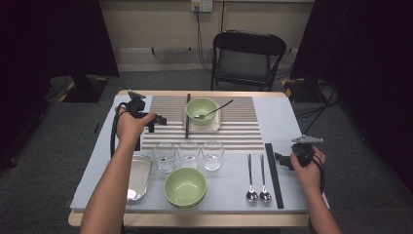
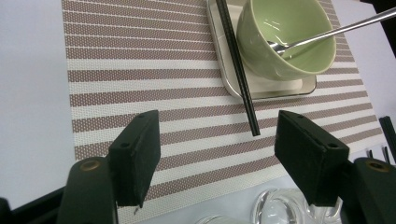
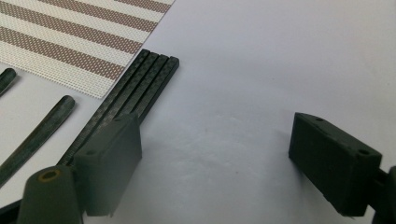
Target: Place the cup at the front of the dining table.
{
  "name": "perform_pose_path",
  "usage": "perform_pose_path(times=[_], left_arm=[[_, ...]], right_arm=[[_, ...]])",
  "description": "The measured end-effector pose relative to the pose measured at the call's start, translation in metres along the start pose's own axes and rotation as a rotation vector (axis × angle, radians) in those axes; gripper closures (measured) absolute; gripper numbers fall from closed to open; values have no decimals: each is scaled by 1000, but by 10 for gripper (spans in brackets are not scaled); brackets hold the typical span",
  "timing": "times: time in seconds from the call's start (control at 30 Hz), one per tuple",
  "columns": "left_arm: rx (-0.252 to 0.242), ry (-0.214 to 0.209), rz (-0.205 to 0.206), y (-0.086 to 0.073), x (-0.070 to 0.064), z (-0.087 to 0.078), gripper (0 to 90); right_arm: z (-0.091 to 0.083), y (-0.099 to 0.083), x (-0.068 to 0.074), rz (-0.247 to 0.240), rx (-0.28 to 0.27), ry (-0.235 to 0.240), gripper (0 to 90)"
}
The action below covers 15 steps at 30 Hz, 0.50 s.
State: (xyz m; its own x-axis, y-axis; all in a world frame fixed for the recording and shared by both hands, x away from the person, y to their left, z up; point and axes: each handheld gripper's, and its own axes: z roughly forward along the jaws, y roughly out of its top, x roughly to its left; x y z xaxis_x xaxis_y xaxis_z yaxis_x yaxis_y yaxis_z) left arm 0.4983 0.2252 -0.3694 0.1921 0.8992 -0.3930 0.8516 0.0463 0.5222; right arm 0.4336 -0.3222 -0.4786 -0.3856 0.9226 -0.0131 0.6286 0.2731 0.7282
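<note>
At the left, the left gripper point(image 1: 157, 119) hovers over the striped mat point(image 1: 234, 127), fingers wide and empty; its own view shows a black chopstick point(image 2: 237, 70) leaning on the small tray point(image 2: 266, 88) under the far green bowl point(image 2: 286, 37). At the right, the right gripper point(image 1: 281, 160), fingers wide, sits beside the bundled chopsticks point(image 3: 126, 100) on the bench point(image 3: 261, 60).

Bare striped mat point(image 2: 140, 70) ahead, chopsticks point(image 2: 238, 70) and bowl point(image 2: 289, 37) right

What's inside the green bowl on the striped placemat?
A metal spoon rests inside the green bowl, handle sticking out over the rim. Otherwise it looks empty; the spoon's tip hides a bit of the bottom.
</note>
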Motion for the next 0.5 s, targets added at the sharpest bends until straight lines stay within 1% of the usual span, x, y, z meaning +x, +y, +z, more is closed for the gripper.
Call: perform_pose_path(times=[0.1, 0.13, 0.17, 0.2, 0.23, 0.3, 0.33, 0.4, 0.43, 0.47, 0.5], left_arm=[[2, 1, 5, -1, 1, -2, 313], [-1, -3, -3, -2, 1, -2, 313], [2, -2, 13, -2, 2, -3, 313], [2, -7, 6, -3, 2, -3, 313], [-2, -5, 16, -3, 2, -4, 313], [-3, -5, 13, -4, 2, -6, 313], [0, -5, 19, -4, 3, -7, 313], [-9, -8, 16, -5, 3, -9, 312], [-7, -10, 27, -5, 3, -10, 310], [-9, -16, 23, -5, 4, -11, 309], [-7, -10, 35, -5, 4, -12, 309]], right_arm=[[0, 0, 0, 0, 0, 1, 163], [0, 0, 0, 0, 0, 1, 163], [0, 0, 0, 0, 0, 1, 163], [0, 0, 0, 0, 0, 1, 163], [0, 0, 0, 0, 0, 1, 164], [0, 0, 0, 0, 0, 1, 163], [0, 0, 0, 0, 0, 1, 163], [0, 0, 0, 0, 0, 1, 164], [0, 0, 0, 1, 0, 1, 164], [0, 0, 0, 1, 0, 1, 163], [0, 0, 0, 0, 0, 1, 164]])
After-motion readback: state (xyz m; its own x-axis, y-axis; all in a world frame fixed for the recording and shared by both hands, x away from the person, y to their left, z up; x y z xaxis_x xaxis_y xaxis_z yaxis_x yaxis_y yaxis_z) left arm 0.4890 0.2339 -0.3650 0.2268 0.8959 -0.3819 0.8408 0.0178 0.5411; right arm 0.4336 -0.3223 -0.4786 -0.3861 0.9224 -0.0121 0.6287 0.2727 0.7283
